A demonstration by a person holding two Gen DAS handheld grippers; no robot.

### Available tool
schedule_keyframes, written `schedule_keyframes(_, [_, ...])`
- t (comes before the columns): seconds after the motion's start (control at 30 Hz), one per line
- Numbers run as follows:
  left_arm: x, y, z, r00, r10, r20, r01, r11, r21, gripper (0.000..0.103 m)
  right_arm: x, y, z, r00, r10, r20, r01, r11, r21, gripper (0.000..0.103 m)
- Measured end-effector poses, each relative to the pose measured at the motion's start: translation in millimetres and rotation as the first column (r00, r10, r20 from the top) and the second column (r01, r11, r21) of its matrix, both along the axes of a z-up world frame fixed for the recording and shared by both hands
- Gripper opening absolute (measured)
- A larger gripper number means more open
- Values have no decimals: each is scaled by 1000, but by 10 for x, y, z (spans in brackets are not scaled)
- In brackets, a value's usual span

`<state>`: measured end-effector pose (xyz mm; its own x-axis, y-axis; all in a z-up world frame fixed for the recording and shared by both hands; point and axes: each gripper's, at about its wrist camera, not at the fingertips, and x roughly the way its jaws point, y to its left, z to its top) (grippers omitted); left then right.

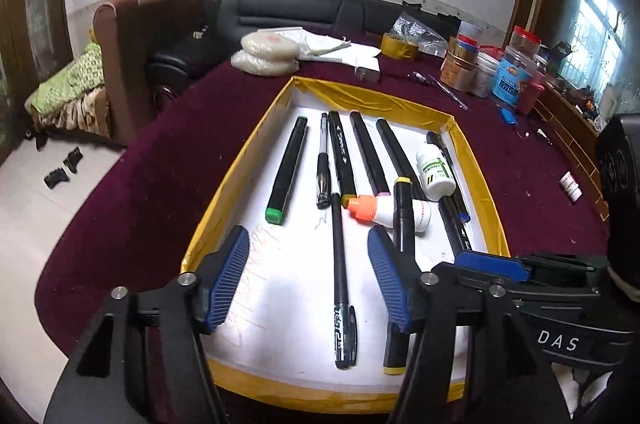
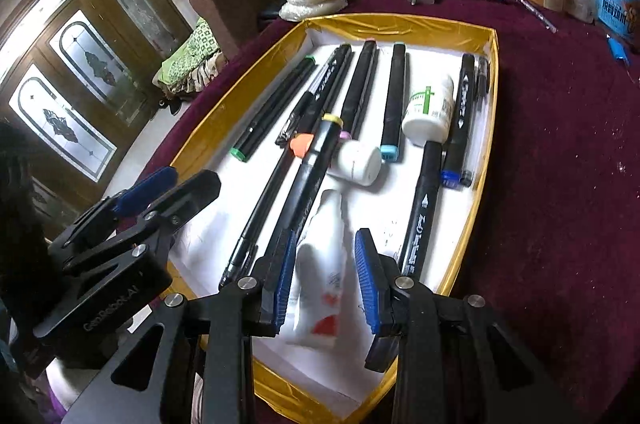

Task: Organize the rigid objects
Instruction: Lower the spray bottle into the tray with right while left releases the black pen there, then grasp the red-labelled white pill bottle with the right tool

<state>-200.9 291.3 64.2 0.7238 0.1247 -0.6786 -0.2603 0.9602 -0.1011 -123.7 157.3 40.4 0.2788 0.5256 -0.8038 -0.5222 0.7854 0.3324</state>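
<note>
A yellow-rimmed white tray (image 1: 476,160) (image 2: 494,96) on a maroon table holds several black markers, pens and small bottles. My left gripper (image 1: 308,260) is open over the tray's near end, straddling a thin black pen (image 1: 341,280). A yellow-capped marker (image 1: 401,224) lies beside its right finger. My right gripper (image 2: 326,264) is open around a white glue tube (image 2: 322,264) with red print; its pads stand just clear of the tube's sides. An orange-capped white bottle (image 1: 384,210) (image 2: 356,162) and a green-labelled white bottle (image 1: 436,172) (image 2: 430,114) lie among the markers.
Jars and containers (image 1: 492,64) crowd the table's far right. A tape roll (image 1: 400,46), papers, a charger plug (image 1: 366,74) and bagged white discs (image 1: 268,54) lie behind the tray. Sofas stand beyond the table edge.
</note>
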Motion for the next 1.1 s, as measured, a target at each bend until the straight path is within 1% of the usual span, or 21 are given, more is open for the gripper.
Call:
schedule_keyframes(0.43, [22,-36,-4,1000,-2,-21,2,1000,9,65,-22,-31,-7,1000,2,-1,-2,1000,3,28])
schedule_keyframes(0.57, [19,-64,-14,1000,-1,-29,2,1000,14,70,-24,-72,0,1000,-6,-3,6,1000,11,28])
schedule_keyframes(0.83, [35,-125,-34,999,-7,-49,8,1000,21,71,-14,-180,-6,1000,-25,-11,25,999,23,28])
schedule_keyframes(0.93, [39,-146,-27,998,-13,-55,14,1000,11,72,-7,-254,0,1000,-26,-15,27,999,41,28])
schedule_keyframes(1.03, [-5,-145,29,999,-32,-23,31,999,-26,72,-18,-378,51,1000,-14,-9,15,996,88,28])
schedule_keyframes(1.1, [-40,-138,88,999,-42,18,43,998,-55,72,-6,-590,130,999,-46,24,43,992,116,28])
